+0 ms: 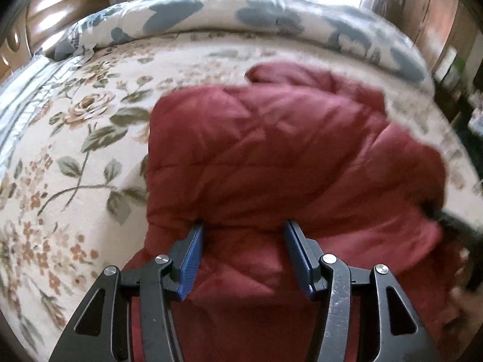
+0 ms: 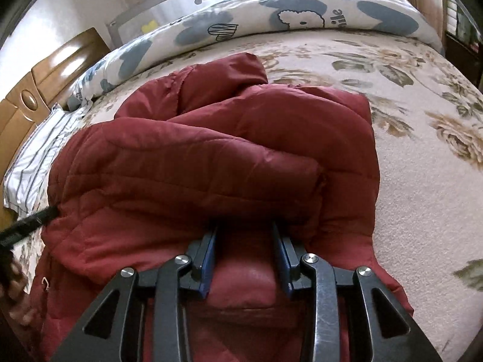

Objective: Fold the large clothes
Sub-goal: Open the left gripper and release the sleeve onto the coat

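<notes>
Nearest the lens, the left tongs (image 1: 243, 226) point steeply down with their blue pads (image 1: 193, 259) set apart, a fold of the red quilted jacket (image 1: 286, 150) lying between them; whether the pads press on the cloth I cannot tell, as the picture is blurred. Over in the right wrist view, the right tongs (image 2: 245, 227) stand narrower, tips buried under a thick rolled fold of the jacket (image 2: 211, 157), a bulge of red fabric swelling up between the pads and apparently pinched by them. That jacket sits bunched and partly doubled over on the bed (image 2: 422, 196), on a cream bedspread (image 1: 75, 150) printed with roses. Behind it runs a white duvet (image 2: 271, 9) with blue patches, rolled along the far side. Wooden headboard (image 2: 39, 90) to the left, a striped sheet (image 2: 33, 163) beside it.
</notes>
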